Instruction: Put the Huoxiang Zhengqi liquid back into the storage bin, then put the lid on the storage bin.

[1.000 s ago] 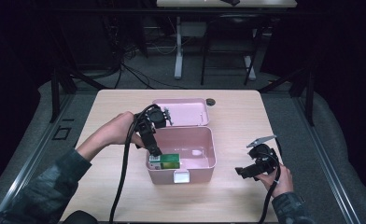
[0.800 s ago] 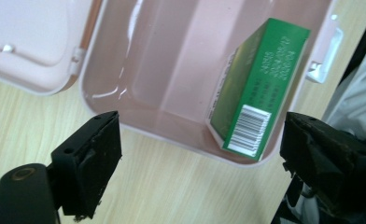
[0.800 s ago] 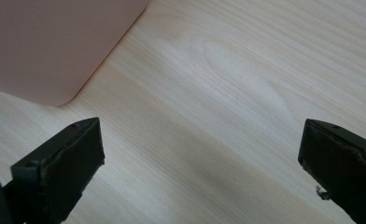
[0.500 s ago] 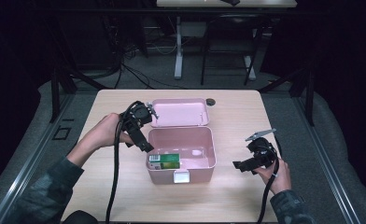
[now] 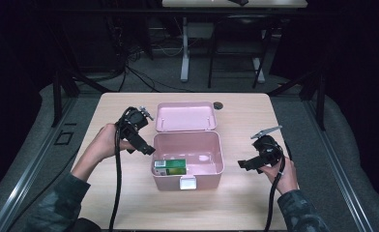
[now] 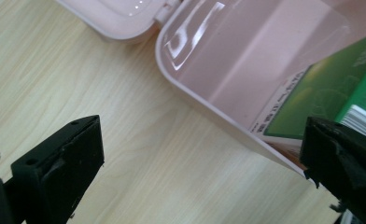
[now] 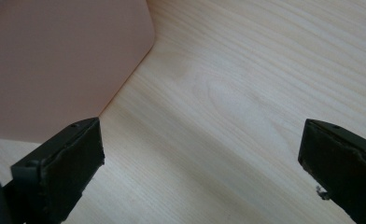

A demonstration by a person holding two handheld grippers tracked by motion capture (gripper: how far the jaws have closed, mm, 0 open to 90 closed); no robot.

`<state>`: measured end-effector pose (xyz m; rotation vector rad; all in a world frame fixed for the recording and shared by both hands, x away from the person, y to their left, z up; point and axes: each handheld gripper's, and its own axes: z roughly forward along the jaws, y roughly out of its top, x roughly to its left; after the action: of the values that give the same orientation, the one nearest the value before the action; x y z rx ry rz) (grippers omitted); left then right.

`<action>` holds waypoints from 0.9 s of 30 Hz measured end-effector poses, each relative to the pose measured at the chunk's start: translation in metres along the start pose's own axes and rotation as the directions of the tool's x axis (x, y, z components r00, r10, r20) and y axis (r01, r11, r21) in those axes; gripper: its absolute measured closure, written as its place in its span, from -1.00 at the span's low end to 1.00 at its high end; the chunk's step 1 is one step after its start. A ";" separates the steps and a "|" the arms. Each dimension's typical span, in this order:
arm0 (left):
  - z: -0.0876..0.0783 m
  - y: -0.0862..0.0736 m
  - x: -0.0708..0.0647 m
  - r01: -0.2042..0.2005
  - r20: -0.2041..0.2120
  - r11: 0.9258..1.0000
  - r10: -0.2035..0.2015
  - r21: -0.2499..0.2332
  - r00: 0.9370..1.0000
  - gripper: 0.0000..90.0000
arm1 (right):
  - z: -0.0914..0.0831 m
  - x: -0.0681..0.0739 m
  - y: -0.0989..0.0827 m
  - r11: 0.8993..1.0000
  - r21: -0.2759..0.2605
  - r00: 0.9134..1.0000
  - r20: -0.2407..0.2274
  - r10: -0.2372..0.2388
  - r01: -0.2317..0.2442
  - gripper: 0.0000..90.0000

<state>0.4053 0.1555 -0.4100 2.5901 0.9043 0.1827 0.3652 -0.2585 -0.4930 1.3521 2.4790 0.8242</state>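
An open pink box (image 5: 222, 157) stands mid-table with its lid (image 5: 185, 116) laid back behind it. A green carton (image 5: 170, 166) lies inside against the front left corner. My left gripper (image 5: 145, 149) hovers just left of the box, open; its jaws have just been opening and nothing is between them. In the left gripper view (image 6: 202, 144) the box rim (image 6: 204, 105) and the carton (image 6: 330, 93) lie just beyond the jaws. My right gripper (image 5: 246, 163) is open to the right of the box, pointing at its wall (image 7: 55, 60), with only table between the jaws (image 7: 202, 144).
A small dark round object (image 5: 219, 105) sits on the table behind the lid. The box has a white latch (image 5: 187, 182) on its front. The wooden table (image 5: 245, 121) has bare room around the box. Cables trail from both grippers toward the person.
The left gripper has drawn back leftward from above the carton in the box to beside the box's left wall. The right gripper has shifted slightly away from the front edge.
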 end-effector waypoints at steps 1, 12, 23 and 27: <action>0.001 -0.002 0.002 0.017 0.004 1.000 -0.017 -0.019 1.000 -0.99 | 0.001 0.000 0.001 1.000 0.005 1.000 -0.001 -0.002 0.002 -1.00; 0.024 -0.014 0.002 0.090 0.011 0.995 -0.089 -0.050 0.996 -0.89 | 0.002 0.000 0.011 1.000 0.000 1.000 -0.021 -0.009 0.009 -1.00; 0.030 -0.017 0.002 0.132 0.042 0.986 -0.128 -0.102 0.991 -0.66 | -0.004 -0.003 0.032 0.999 -0.038 0.999 -0.037 -0.010 0.008 -1.00; 0.035 -0.018 0.002 0.144 0.063 0.984 -0.138 -0.108 0.988 -0.54 | -0.005 -0.006 0.041 0.998 -0.059 0.999 -0.048 -0.009 0.007 -1.00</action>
<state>0.4052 0.1585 -0.4494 2.4061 1.0232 0.1187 0.3953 -0.2475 -0.4664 1.3170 2.4735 0.9307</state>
